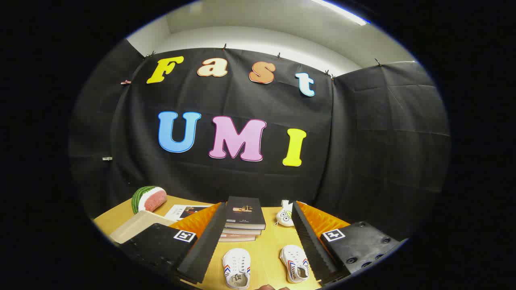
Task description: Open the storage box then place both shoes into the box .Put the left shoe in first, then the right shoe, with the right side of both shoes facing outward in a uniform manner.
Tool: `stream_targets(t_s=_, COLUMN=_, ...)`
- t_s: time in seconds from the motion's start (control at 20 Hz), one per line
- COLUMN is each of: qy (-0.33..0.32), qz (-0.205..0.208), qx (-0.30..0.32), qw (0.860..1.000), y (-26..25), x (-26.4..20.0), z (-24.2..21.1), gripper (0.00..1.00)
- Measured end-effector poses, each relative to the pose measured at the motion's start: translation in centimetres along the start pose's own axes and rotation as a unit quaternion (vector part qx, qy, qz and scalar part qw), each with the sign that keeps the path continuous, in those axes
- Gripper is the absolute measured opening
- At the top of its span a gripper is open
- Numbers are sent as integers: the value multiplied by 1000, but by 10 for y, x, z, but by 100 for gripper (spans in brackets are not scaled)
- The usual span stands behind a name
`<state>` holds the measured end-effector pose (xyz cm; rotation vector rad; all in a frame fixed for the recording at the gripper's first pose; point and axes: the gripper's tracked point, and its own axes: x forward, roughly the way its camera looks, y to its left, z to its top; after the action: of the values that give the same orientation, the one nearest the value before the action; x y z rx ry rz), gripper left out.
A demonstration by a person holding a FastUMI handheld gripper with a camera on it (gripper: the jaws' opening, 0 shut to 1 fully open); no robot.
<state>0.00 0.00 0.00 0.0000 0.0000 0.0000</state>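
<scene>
Two small white shoes with red and blue side stripes lie on the wooden table, between my fingers. One shoe is nearer the left finger. The other shoe lies close against the right finger. Both toes point away from me. My gripper is open wide above the table and holds nothing. A beige box lies flat beyond the left finger, which hides part of it.
A stack of books with a dark cover on top sits just ahead, between the fingertips. A watermelon slice stands at the far left, a magazine beside it. A small white plush toy rests by the right fingertip.
</scene>
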Motion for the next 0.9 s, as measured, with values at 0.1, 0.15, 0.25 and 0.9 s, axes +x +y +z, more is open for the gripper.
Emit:
stream_targets(t_s=0.1, qy=-3, qz=0, qx=3, qw=1000, y=2, x=-1, z=3, gripper=97)
stream_targets(t_s=0.15, qy=-2, qz=-1, qx=4, qw=1000, y=3, x=-2, z=3, gripper=97)
stream_targets(t_s=0.25, qy=0, qz=-4, qx=6, qw=1000, y=4, x=-2, z=1, gripper=97)
stream_targets(t_s=0.9, qy=21, qz=-20, qx=16, qw=999, y=-4, x=-2, z=-12, gripper=97)
